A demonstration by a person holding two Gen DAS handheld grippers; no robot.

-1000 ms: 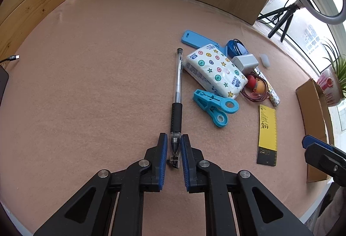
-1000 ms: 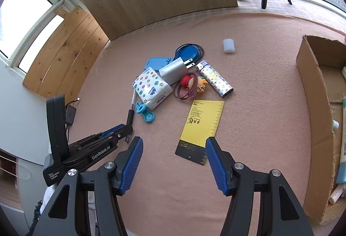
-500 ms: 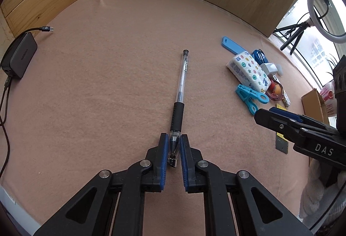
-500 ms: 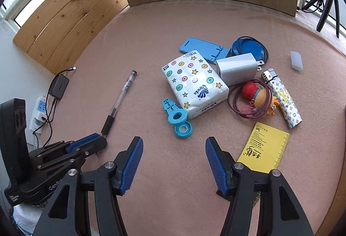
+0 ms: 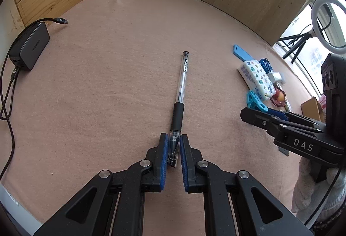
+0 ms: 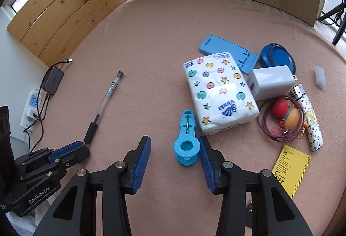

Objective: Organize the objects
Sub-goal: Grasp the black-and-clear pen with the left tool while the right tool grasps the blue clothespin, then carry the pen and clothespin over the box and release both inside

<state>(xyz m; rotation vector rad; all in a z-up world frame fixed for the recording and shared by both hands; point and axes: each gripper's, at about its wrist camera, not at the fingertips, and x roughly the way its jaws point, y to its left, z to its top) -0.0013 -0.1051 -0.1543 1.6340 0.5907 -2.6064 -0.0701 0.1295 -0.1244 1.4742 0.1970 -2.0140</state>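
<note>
On the pink tabletop (image 6: 164,36), the tissue pack (image 6: 218,93) lies among the clutter, with the white charger (image 6: 270,82) touching its right side. The right gripper (image 6: 175,153) is closing around the blue clip (image 6: 186,140) just left of the pack's near corner, its right pad beside the clip's ring, the left one apart. Far left of the pack, the left gripper (image 5: 173,149) is clamped on the tip of the pen (image 5: 180,93).
</note>
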